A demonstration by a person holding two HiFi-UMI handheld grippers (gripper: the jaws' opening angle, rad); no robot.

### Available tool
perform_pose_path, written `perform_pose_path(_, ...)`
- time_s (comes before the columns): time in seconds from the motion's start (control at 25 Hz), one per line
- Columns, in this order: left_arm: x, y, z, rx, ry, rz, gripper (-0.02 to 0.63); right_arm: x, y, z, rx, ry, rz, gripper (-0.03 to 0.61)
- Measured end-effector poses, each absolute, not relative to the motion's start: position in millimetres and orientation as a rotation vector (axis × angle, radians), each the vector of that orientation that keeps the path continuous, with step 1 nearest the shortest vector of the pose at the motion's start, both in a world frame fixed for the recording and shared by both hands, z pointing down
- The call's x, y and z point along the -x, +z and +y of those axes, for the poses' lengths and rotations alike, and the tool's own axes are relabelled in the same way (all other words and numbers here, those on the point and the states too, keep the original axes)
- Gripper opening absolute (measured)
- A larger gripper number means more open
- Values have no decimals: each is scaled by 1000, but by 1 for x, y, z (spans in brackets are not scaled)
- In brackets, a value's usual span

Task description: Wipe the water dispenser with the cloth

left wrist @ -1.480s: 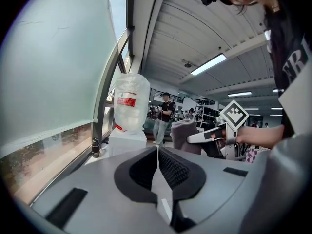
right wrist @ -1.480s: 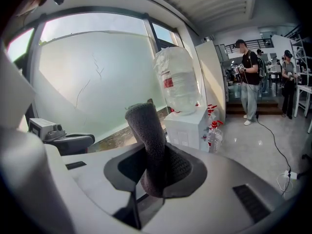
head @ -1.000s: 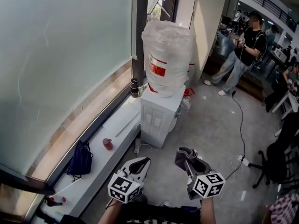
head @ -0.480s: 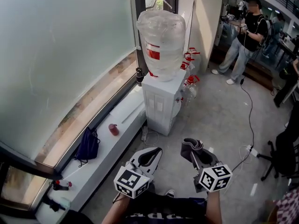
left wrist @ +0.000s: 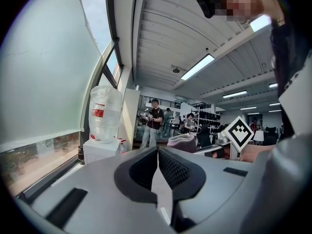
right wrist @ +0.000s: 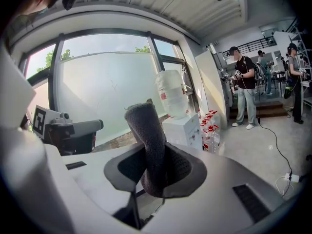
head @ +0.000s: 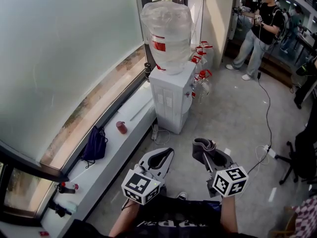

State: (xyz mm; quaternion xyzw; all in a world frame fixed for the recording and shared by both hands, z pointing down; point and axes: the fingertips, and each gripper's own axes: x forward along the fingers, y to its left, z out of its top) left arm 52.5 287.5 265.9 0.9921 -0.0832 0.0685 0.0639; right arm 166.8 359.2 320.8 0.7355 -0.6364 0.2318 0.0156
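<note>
Water dispenser (head: pixel 172 99), white, standing on the floor against the window ledge, well ahead of both grippers, with upturned clear bottle (head: pixel 167 33) on top. Right gripper (head: pixel 205 156) clamped on grey cloth (head: pixel 203 144), folded and sticking up between its jaws. Left gripper (head: pixel 166 155) closed, jaws together, holding nothing.

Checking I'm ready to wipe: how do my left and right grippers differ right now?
The right gripper grips a grey cloth that sticks up past its tips; the left gripper holds nothing. The left gripper's jaws meet; the right gripper's are held apart by the cloth. Both hang well short of the water dispenser.
</note>
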Motion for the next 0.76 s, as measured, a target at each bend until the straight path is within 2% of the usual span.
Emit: perform_pose_path(0.76, -79, 274, 310, -2989, 225, -243, 18, -188, 331, 380, -2253, 721, -1969, 104)
